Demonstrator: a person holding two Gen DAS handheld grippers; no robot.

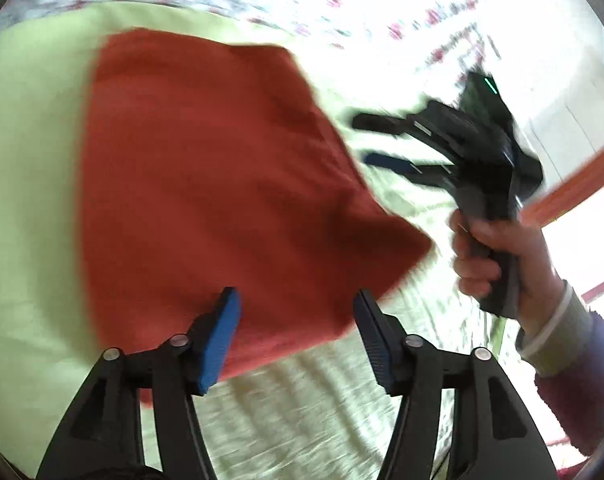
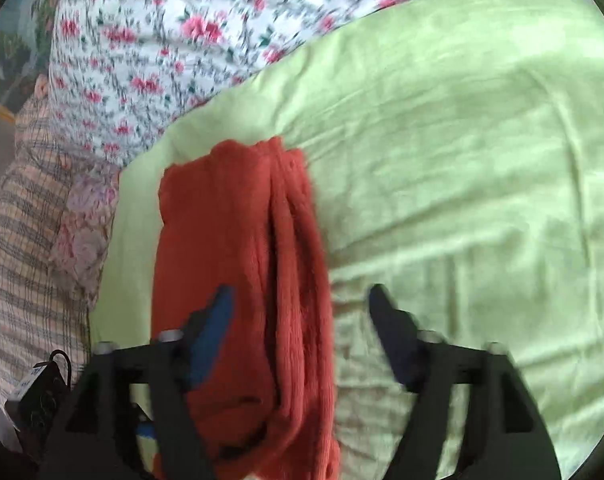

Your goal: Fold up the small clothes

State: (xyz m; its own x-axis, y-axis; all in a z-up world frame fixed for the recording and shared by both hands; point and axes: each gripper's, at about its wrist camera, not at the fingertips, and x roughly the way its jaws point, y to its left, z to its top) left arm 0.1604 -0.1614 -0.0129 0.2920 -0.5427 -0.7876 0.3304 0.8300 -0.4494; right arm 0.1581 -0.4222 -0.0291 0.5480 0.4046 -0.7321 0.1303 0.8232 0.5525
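Across frame centre, folded red knit garment (image 1: 206,184) lies released on green bedsheet (image 2: 461,140); left claw (image 1: 296,336) and right claw (image 2: 302,328) both spread, empty, fold apparently laid.

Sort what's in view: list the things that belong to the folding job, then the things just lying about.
For the job:
- red garment
- left hand-held gripper
- right hand-held gripper
- green sheet

Lying about:
- flowered bedding
- checked cloth

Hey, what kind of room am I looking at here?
Most likely a bedroom: a light green sheet spread over a soft bed, a floral bedcover behind it, and a checked pillow beside the folded red garment.
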